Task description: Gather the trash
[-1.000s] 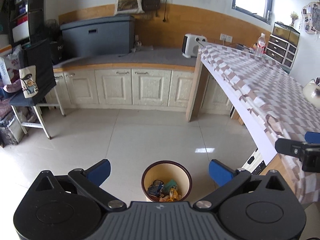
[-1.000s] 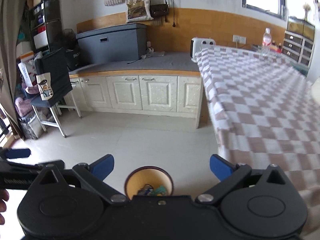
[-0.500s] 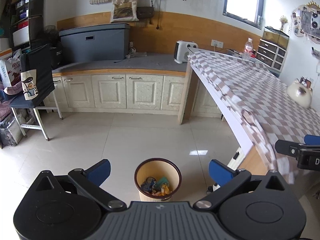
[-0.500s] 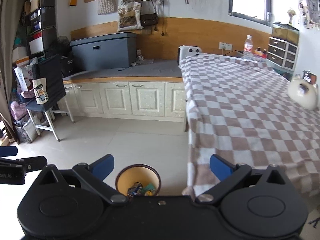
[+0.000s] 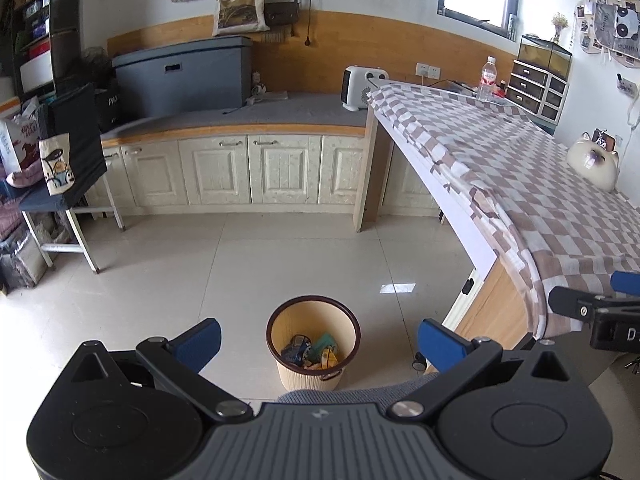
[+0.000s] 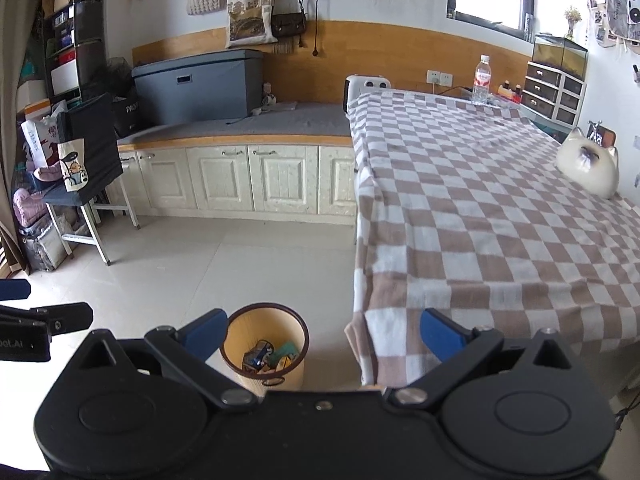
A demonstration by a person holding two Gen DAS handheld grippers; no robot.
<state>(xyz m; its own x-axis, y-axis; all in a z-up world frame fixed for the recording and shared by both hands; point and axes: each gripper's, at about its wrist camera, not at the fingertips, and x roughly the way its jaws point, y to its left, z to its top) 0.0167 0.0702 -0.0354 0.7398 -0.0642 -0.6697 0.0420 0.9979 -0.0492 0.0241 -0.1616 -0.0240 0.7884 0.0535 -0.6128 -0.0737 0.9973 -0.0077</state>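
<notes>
On the right of both views, a long table (image 6: 500, 200) under a brown-and-white checked cloth (image 5: 520, 184) takes up most of the room, its near corner draping over the edge. Behind it, cream cabinets (image 5: 248, 168) run along the back wall beneath a grey countertop that carries a large grey-blue box (image 5: 180, 72) and a small white heater (image 5: 358, 87). Pale tiled floor (image 6: 200, 264) lies open in front of the cabinets. At far left stands a metal-legged stool (image 6: 86, 200) with a dark bag and a cartoon tote hung on it. On the table's far side sits a round cream cat-shaped object (image 6: 588, 168); at the far end stands a clear water bottle (image 6: 482, 80). Trash bin (image 5: 313, 344), tan with a dark rim, stands on the floor just beside the table's near corner, holding the trash (image 5: 314, 354): crumpled blue, green and yellow wrappers at the bottom. Left gripper (image 5: 318, 340) hangs above the bin, blue-padded fingers (image 5: 198, 340) spread wide, nothing between them. Right gripper (image 6: 322, 334) likewise spread wide and empty, its span reaching from the bin (image 6: 266, 348) to the cloth's hanging corner. Each gripper's tip shows at the edge of the other's view.
</notes>
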